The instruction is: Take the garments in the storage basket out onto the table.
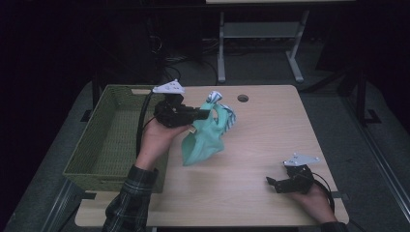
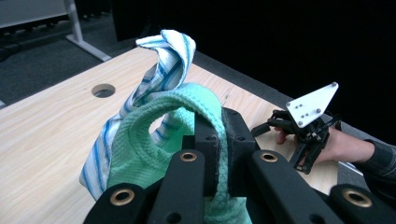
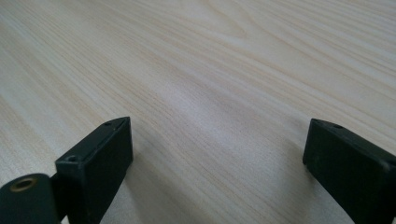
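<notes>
Left claw (image 1: pixel 205 114) clamped on 2 bunched cloths, a green cloth (image 1: pixel 203 140) and a blue-striped cloth (image 1: pixel 223 108), lifted above the table (image 1: pixel 261 145) just right of the green basket (image 1: pixel 96 159). The basket appears empty; placing them remains. Right claw (image 1: pixel 271 182), jaws wide apart and holding nothing, rests at the near right.
</notes>
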`<state>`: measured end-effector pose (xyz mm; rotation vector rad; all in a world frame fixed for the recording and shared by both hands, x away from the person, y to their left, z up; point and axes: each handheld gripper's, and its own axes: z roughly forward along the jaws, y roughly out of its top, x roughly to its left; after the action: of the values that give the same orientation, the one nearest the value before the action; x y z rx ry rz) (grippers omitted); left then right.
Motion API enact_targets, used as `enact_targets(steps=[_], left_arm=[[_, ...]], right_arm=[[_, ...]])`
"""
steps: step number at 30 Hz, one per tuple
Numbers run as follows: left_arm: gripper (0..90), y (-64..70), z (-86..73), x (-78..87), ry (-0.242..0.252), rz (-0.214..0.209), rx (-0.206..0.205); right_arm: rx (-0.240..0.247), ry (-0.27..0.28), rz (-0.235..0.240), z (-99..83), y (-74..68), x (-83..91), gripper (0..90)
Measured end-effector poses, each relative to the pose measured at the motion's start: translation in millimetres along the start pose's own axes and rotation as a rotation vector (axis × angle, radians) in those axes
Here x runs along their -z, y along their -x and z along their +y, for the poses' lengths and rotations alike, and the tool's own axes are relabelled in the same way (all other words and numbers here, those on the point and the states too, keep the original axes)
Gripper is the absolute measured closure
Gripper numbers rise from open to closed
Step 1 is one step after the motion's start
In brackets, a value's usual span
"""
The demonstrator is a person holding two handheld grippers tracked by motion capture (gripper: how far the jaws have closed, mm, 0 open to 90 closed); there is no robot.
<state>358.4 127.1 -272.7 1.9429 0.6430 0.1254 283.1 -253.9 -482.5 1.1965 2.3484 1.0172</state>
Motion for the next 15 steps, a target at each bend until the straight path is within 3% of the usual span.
enact_targets(steps=[15], left_arm=[[85.8,15.6,-23.5,-59.9,-0.055,-0.038,-0.019]], right_arm=[[0.001,-0.002,0.0,0.1,0.1,0.1,7.8]])
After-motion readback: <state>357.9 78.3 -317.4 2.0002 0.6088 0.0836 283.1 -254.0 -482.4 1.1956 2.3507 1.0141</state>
